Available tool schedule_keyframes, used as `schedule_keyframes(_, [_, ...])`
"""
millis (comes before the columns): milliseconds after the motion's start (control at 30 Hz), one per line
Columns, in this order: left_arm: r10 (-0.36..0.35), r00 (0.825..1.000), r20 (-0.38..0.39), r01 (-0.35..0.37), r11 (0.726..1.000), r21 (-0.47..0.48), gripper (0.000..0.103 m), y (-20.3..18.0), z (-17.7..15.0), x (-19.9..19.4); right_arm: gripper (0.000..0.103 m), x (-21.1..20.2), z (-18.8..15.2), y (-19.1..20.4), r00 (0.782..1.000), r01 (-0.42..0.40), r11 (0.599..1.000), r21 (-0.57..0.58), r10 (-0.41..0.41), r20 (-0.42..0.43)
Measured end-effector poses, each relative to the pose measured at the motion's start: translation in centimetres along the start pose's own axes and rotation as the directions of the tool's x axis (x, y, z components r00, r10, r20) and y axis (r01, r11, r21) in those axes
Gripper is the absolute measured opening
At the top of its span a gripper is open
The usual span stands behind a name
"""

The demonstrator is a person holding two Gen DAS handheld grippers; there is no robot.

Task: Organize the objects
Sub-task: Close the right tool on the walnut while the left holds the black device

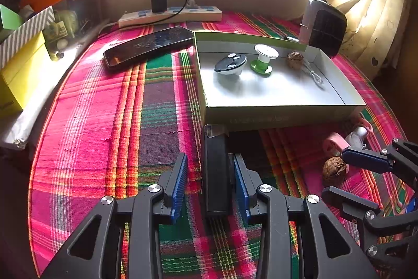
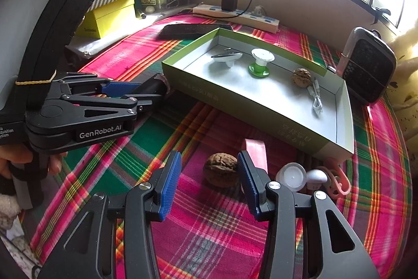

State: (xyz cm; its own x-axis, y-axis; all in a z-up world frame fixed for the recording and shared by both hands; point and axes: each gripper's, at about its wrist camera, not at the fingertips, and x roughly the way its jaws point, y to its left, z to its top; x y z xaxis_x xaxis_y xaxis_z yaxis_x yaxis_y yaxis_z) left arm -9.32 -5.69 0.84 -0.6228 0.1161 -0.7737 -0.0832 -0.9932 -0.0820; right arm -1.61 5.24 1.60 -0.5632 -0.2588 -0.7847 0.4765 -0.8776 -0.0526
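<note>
My left gripper (image 1: 210, 155) stands low over the plaid cloth with a black oblong block (image 1: 216, 174) between its jaws. Cloth shows between the block and the left pad (image 1: 180, 182), so the pads do not press on it. The block's far end sits just short of the shallow green-and-white box (image 1: 274, 118). In the right wrist view my right gripper (image 2: 209, 156) is open around a walnut (image 2: 220, 173) lying on the cloth, close to its right pad (image 2: 248, 174). The box (image 2: 261, 119) holds a black-topped white lid (image 2: 226, 56), a green-and-white spool (image 2: 260, 63), another walnut (image 2: 301, 77) and a white cable (image 2: 316, 101).
Beside the walnut lie a pink tape roll (image 2: 254, 148), a tealight cup (image 2: 291, 177), a small white knob (image 2: 317, 175) and a pink clip (image 2: 338, 183). Behind the box are a dark phone (image 1: 146, 46), a power strip (image 1: 169, 15) and a small heater (image 1: 326, 28). A yellow box (image 1: 21, 69) stands left.
</note>
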Motion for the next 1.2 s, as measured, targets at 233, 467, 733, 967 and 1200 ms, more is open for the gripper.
schedule_keyframes(233, [0.0,1.0,0.001,0.0,1.0,0.0,0.033,0.1,0.0,0.0,0.046,0.9,0.2,0.0,1.0,0.008,1.0,0.017,-0.008,-0.019])
schedule_keyframes(467, [0.0,1.0,0.003,0.0,1.0,0.001,0.033,0.1,-0.1,0.0,0.046,0.9,-0.1,-0.2,1.0,-0.027,0.999,0.046,0.027,0.008])
schedule_keyframes(733, [0.001,1.0,0.006,-0.001,1.0,0.003,0.033,0.0,-0.1,0.0,0.046,1.2,-0.5,0.2,0.998,-0.069,0.996,0.049,0.068,0.006])
schedule_keyframes(967, [0.0,1.0,0.011,0.0,1.0,-0.001,0.034,0.0,0.1,0.0,0.046,1.5,-0.7,0.1,0.997,-0.073,0.995,0.065,0.073,0.011])
schedule_keyframes(1200, [0.002,1.0,0.016,-0.002,1.0,0.0,0.034,0.0,0.1,0.1,0.037,1.4,-0.7,-0.2,0.998,-0.06,0.995,0.076,0.059,0.016])
